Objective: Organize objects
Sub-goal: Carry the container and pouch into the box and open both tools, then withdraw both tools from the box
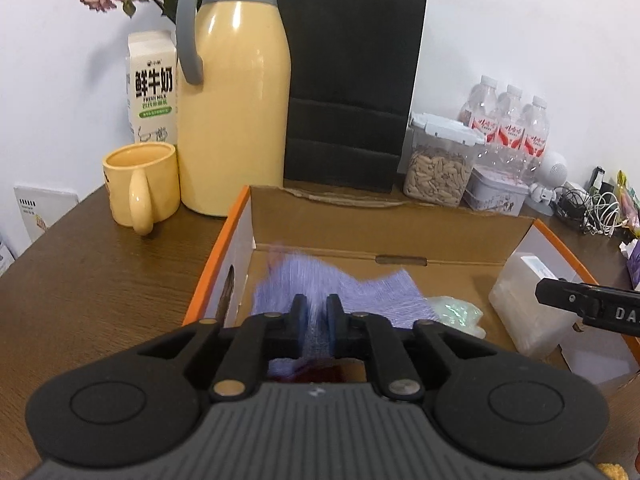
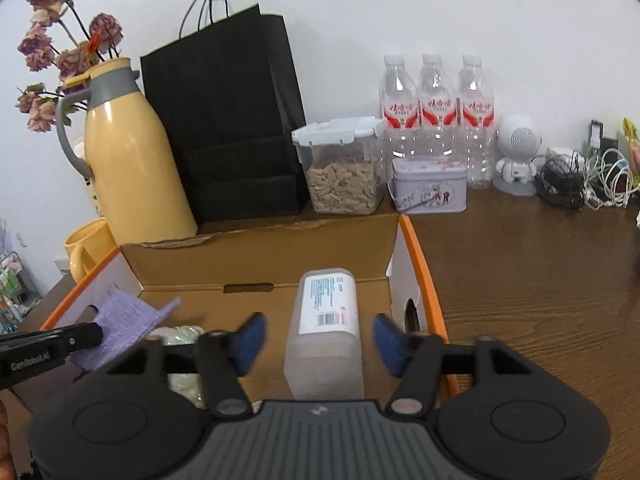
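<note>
Left claw point(image 1: 316, 312) clenched on the purple cloth point(image 1: 360, 292), its fingers nearly together with the fabric pinched between them; cloth drapes into the left half of the cardboard box point(image 1: 380, 236), blurred along its upper edge. Right claw point(image 2: 318, 340) released, blue pads point(image 2: 250, 342) standing clear on either side of the frosted plastic container point(image 2: 326, 332), which lies in the right half of the box with its barcode label facing up. A crumpled pale green wrapper point(image 1: 456, 312) sits on the box floor between cloth and container. Box rests on the brown desk point(image 2: 540, 280). Behind it: yellow thermos point(image 1: 236, 100), yellow mug point(image 1: 140, 184), black paper bag point(image 1: 348, 80), three water bottles point(image 2: 436, 96).
</note>
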Demonstrator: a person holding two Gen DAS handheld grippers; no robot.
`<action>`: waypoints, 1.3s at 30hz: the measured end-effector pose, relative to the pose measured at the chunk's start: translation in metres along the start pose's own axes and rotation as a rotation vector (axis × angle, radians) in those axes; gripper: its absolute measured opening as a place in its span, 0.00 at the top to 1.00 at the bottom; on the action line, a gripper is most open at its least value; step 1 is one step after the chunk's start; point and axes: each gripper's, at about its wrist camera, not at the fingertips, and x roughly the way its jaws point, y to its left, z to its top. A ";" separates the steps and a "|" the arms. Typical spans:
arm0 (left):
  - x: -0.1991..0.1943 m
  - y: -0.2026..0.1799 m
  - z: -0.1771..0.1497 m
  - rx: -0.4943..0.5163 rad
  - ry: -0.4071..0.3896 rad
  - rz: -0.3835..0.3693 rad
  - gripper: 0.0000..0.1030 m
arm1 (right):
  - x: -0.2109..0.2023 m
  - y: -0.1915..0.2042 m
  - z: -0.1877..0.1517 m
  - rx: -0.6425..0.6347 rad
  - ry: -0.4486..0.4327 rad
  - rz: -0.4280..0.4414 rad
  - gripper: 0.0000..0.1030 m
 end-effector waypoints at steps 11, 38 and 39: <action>-0.047 -0.008 0.001 0.019 -0.218 0.032 0.00 | -0.037 0.003 0.002 -0.024 -0.114 0.035 0.00; -0.161 0.011 -0.041 0.066 -0.252 0.029 0.00 | -0.154 0.021 -0.060 -0.106 -0.137 0.031 0.00; -0.163 0.013 -0.044 0.067 -0.246 0.029 0.00 | -0.156 0.023 -0.065 -0.112 -0.127 0.031 0.00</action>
